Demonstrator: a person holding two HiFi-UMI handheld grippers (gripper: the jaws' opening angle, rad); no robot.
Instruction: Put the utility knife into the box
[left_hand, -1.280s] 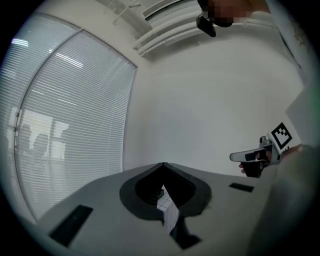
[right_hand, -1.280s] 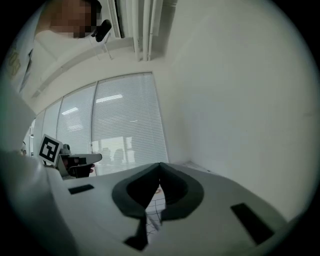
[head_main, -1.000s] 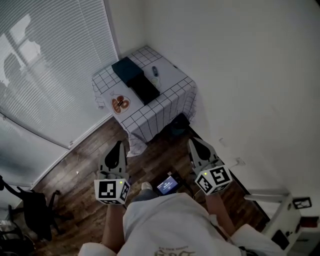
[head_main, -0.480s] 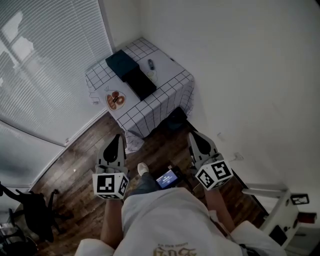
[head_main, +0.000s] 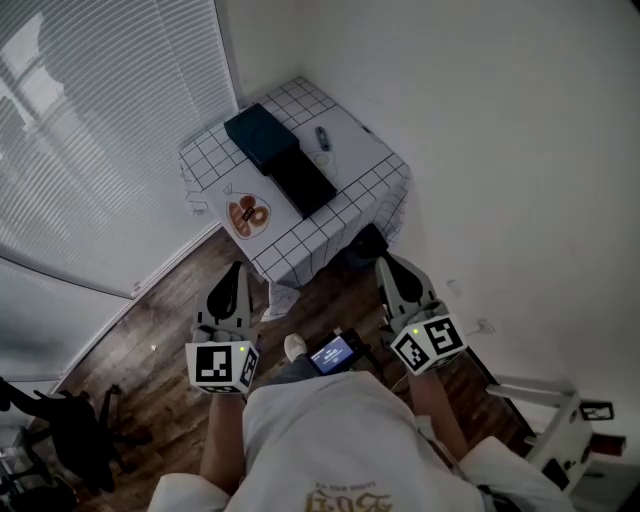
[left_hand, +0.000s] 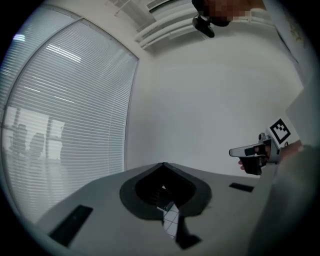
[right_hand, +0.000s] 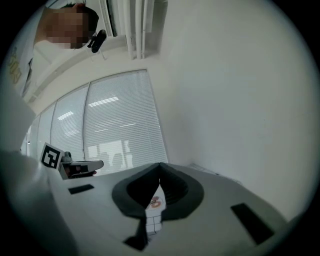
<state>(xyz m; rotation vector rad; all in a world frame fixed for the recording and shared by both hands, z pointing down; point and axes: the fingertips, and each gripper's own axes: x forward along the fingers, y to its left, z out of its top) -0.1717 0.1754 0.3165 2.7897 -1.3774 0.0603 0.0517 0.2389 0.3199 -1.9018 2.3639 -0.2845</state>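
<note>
A small table under a checked cloth (head_main: 350, 185) stands in the room's corner, well ahead of both grippers. On it lie a dark teal box (head_main: 260, 135) and a black box (head_main: 303, 181) side by side. The small dark utility knife (head_main: 322, 137) rests by the wall-side edge, with a pale small object (head_main: 322, 159) beside it. My left gripper (head_main: 234, 280) and right gripper (head_main: 390, 268) are held level over the floor, short of the table, both shut and empty. In each gripper view the jaw tips meet, left gripper (left_hand: 163, 165), right gripper (right_hand: 160, 165), with only a sliver of the cloth (right_hand: 152, 220) visible between them.
A plate with a brown item (head_main: 247, 214) sits at the table's near corner. Window blinds (head_main: 100, 120) run along the left, a white wall on the right. A dark bag (head_main: 365, 245) lies under the table, a black chair (head_main: 60, 430) at bottom left, white furniture (head_main: 560, 440) at bottom right.
The person has stepped across the wooden floor toward the table, carrying both grippers along. The table now looks slightly nearer. Both pairs of jaws stayed shut.
</note>
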